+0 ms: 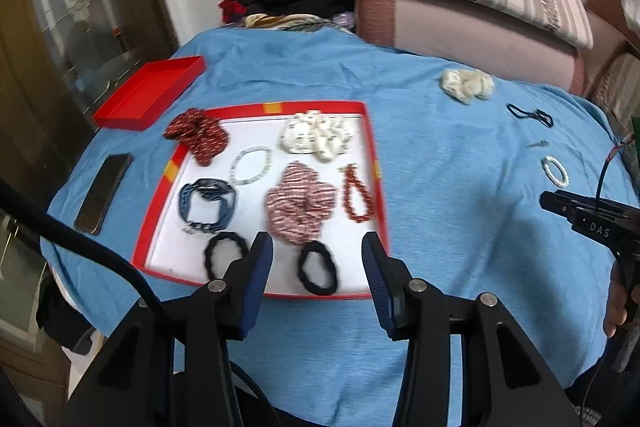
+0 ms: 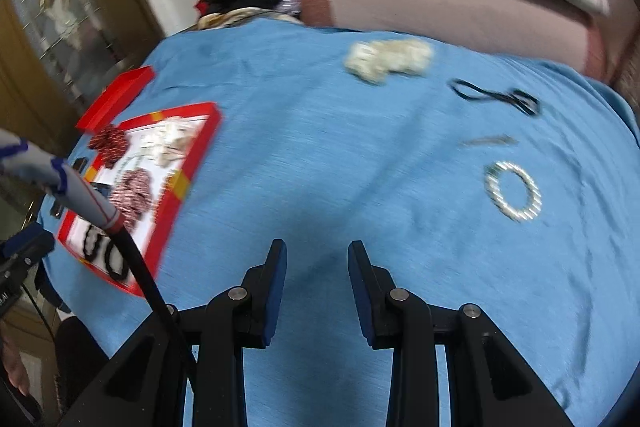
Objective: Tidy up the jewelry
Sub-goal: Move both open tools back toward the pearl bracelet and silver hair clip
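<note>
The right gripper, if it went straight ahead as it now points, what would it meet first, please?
Probably only the blue cloth: the right gripper is open and empty, with bare fabric ahead. The cream scrunchie lies farther on, slightly right, though depth is unclear.

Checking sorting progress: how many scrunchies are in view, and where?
4. In the tray: dark red scrunchie at far left corner, cream one at far right, pink striped one mid. Another cream one lies loose on the blue cloth.

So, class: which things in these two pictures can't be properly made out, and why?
- Thin grey item, right wrist view: motion blur; too small in the left wrist view.
- Red tray contents, right wrist view: cable covers the near corner.
- Right gripper, left wrist view: cut by the frame edge.
</note>
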`<state>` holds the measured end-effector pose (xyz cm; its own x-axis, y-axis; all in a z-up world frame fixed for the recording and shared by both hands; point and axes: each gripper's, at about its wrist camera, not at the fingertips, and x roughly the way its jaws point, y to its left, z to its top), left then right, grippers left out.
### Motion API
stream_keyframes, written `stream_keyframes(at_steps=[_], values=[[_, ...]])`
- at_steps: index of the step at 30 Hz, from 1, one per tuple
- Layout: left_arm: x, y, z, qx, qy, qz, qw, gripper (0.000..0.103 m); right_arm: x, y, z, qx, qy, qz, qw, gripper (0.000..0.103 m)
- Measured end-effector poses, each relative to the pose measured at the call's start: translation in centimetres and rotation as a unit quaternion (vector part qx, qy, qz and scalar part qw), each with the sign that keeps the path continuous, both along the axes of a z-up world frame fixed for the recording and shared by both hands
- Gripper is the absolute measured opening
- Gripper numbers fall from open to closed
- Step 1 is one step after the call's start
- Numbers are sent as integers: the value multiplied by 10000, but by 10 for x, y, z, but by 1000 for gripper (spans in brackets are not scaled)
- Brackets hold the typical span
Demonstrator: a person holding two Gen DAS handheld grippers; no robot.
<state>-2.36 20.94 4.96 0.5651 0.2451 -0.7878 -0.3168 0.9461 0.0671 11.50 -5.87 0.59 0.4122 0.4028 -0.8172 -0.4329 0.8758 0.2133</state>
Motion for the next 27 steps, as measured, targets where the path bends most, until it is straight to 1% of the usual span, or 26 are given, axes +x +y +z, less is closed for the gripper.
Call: stream_keyframes(at_steps=[4, 8, 11, 13, 17, 21, 24, 27], values=[[10, -22, -3, 10, 77, -250, 9997, 45, 5, -55, -9, -16, 118, -492, 9987, 34], [23, -46, -10, 57, 211, -525, 9984, 45, 12, -104, -16, 74, 240, -986, 9948, 34], [34, -64, -15, 65, 309, -715, 9969, 45, 16, -132, -19, 122, 298, -1274, 9913, 34], [41, -74, -17, 52, 349, -829, 9959, 45, 21, -143, -21, 139, 317, -1408, 9894, 34], [56, -95, -21, 123, 420, -1064, 9934, 45, 32, -155, -26, 165, 322, -1539, 9874, 34], [76, -114, -28, 199, 460, -1265, 9907, 45, 51, -150, -32, 178, 306, -1543, 9874, 34], [95, -121, -34, 162, 500, -1357, 9893, 45, 67, -148, -38, 144, 298, -1502, 9881, 34], [119, -127, -41, 88, 559, -1431, 9881, 45, 81, -145, -45, 120, 328, -1491, 9882, 37]])
